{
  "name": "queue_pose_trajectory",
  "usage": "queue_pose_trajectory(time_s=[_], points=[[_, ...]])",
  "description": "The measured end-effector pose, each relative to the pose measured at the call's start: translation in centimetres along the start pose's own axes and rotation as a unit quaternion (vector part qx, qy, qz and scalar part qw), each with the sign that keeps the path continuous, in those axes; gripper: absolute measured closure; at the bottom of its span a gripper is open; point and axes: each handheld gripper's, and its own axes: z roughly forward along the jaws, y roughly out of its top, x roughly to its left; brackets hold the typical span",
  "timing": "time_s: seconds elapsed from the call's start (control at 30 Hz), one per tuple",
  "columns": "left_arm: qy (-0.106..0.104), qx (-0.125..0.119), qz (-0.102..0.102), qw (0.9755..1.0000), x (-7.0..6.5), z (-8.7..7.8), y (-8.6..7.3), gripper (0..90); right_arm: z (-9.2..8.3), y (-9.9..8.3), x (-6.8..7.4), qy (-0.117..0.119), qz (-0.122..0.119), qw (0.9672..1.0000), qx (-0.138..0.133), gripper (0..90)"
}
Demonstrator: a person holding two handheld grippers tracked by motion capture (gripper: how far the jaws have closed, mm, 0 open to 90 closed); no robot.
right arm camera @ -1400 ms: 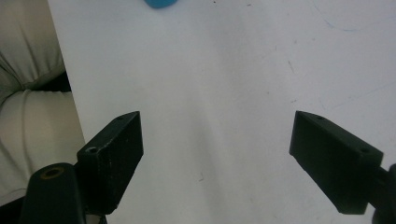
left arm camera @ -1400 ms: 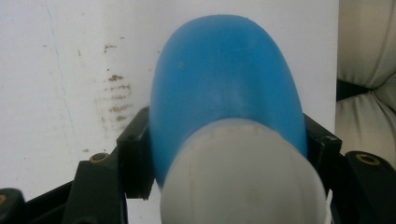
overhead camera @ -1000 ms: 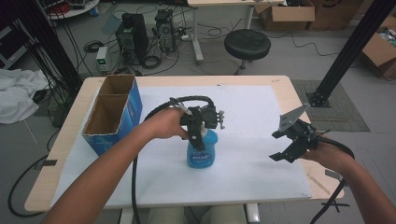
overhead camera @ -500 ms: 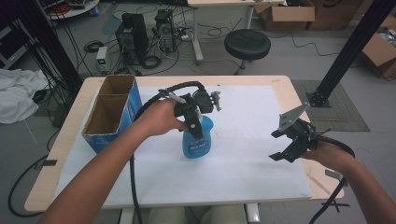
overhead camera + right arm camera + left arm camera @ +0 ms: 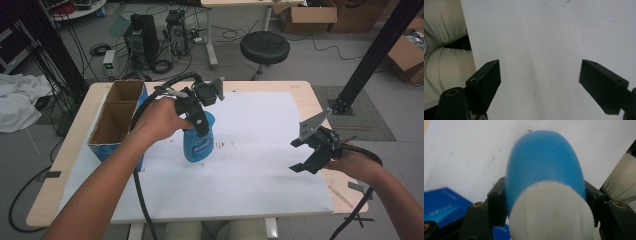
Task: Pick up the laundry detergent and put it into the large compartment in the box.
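The left gripper (image 5: 202, 122) is clamped on the neck of a blue bottle (image 5: 199, 141), held just above the white sheet (image 5: 260, 150) beside the box (image 5: 116, 125); being smooth, probably light plastic, it grips best there.

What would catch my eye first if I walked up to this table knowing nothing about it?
Most likely the bright blue bottle with a white cap, clamped in the left gripper near the middle of the white sheet and tilted in the grip. Next, the open cardboard box with two compartments at the table's left edge. On the right, the right gripper waits with its jaws wide open and nothing between them.
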Motion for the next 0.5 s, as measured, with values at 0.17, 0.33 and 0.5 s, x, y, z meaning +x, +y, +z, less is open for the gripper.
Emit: queue_pose_trajectory(time_s=[0.17,0.33,0.5], points=[[0.010,0.016,-0.042,0.9989,0.7,-0.7,-0.1,37.8,-0.1,0.0,0.0,0.003,-0.005,1.0000,0.000,17.6],[0.022,0.022,-0.104,0.9941,1.5,-1.3,-0.2,37.9,-0.1,0.0,-0.1,0.004,-0.012,0.9999,0.005,17.7],[0.036,0.014,-0.173,0.9842,2.2,-1.5,-0.3,37.9,-0.4,0.2,-0.6,-0.001,-0.016,0.9998,-0.007,17.6]])
